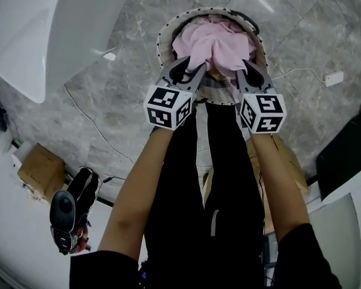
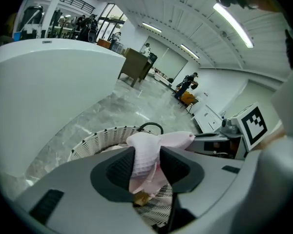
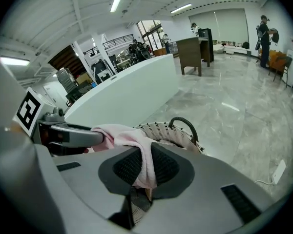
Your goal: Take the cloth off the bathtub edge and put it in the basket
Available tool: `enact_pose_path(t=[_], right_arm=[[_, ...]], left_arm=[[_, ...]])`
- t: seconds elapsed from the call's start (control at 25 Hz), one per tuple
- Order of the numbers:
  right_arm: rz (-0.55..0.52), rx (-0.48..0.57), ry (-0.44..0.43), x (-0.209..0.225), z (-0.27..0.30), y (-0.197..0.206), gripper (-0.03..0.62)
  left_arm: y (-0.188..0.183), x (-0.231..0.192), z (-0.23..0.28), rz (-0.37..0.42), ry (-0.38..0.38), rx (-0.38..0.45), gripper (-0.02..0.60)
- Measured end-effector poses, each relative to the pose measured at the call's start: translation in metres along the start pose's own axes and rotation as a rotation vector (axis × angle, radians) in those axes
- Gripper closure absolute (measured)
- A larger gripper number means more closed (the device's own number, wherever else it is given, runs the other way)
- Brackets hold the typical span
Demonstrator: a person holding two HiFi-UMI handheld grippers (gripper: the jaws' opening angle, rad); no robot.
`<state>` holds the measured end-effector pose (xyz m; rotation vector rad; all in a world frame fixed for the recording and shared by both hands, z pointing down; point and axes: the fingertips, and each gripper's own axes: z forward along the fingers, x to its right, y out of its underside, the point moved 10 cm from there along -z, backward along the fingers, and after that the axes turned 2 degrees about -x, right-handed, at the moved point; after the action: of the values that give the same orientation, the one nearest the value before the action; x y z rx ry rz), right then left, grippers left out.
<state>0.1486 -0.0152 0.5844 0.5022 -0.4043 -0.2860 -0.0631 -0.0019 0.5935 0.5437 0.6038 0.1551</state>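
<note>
The pink cloth lies bunched in the white wicker basket on the grey marble floor. Both grippers hang over the basket's near rim. My left gripper has its jaws standing apart, with a fold of the cloth loose between the pads. My right gripper is shut on another fold of the cloth, pinched thin between its pads. The white bathtub stands at the left, and its edge is bare.
A thin cable and a white power strip lie on the floor at the right. A cardboard box and a black device sit at the lower left. The person's black-clad legs stand just behind the basket.
</note>
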Motion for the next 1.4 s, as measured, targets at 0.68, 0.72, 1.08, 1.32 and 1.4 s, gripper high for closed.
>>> enact_pose_path(t=[0.68,0.72,1.08,1.32,1.4], right_arm=[[0.058,-0.063,0.022,0.006,-0.031,0.039,0.416],[0.061,-0.07,0.024,0.007,-0.033,0.043,0.416],[0.071,-0.171,0.036,0.012,-0.049,0.094,0.416],[0.112,-0.179,0.103,0.013,-0.066,0.123,0.418],[0.123,-0.187,0.102,0.013,-0.068,0.13,0.418]], left_arm=[[0.012,0.022,-0.005,0.049,0.056,0.049,0.322],[0.012,0.022,-0.005,0.049,0.058,0.05,0.322],[0.022,0.022,-0.014,0.072,0.111,0.046,0.322],[0.027,0.021,-0.035,0.123,0.052,0.075,0.548],[0.028,0.021,-0.041,0.131,0.043,0.077,0.565]])
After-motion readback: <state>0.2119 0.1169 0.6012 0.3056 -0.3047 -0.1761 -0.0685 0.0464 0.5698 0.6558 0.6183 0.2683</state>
